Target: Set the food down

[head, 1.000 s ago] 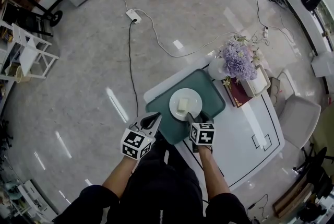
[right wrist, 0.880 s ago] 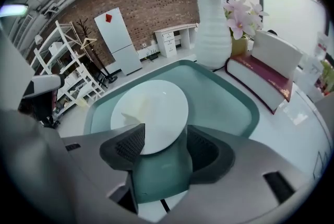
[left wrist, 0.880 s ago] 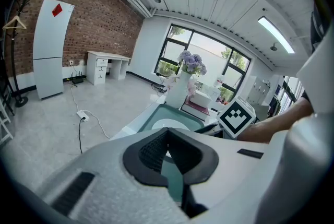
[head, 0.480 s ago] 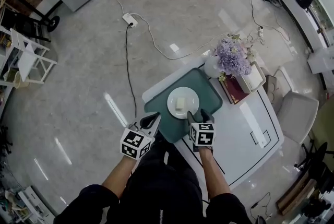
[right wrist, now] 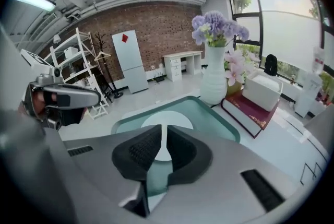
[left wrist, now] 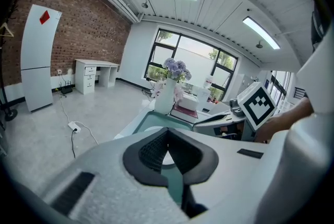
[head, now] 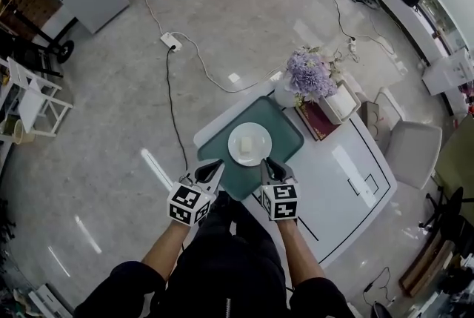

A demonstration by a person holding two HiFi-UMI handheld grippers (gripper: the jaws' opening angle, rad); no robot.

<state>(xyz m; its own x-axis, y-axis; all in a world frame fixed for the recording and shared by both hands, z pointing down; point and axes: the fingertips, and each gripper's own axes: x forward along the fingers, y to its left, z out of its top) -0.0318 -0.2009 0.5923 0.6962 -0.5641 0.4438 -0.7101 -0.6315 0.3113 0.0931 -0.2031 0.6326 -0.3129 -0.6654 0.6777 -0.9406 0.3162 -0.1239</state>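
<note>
A white plate [head: 249, 144] carrying a pale yellow block of food [head: 247, 142] rests on the green tray [head: 285, 127] on the white table [head: 348, 176]. My right gripper [head: 268, 164] hovers just short of the plate's near rim. Its jaws are closing to a narrow slit with nothing between them. In the right gripper view, that slit [right wrist: 163, 131] shows the plate [right wrist: 169, 121] beyond it. My left gripper [head: 215, 167] hangs at the tray's near-left corner, off the plate. In the left gripper view its pads [left wrist: 167, 131] meet, empty.
At the table's far end stand a white vase [head: 285, 94] of purple flowers [head: 307, 75], a dark red book [head: 318, 120] and a white box [head: 339, 105]. A grey chair [head: 404, 146] sits to the right. A power strip [head: 169, 41] and cable lie on the floor.
The right gripper's jaws, spread wide near the plate's rim before, have drawn nearly together. Both grippers sit slightly back from the plate. The plate stays on the tray.
</note>
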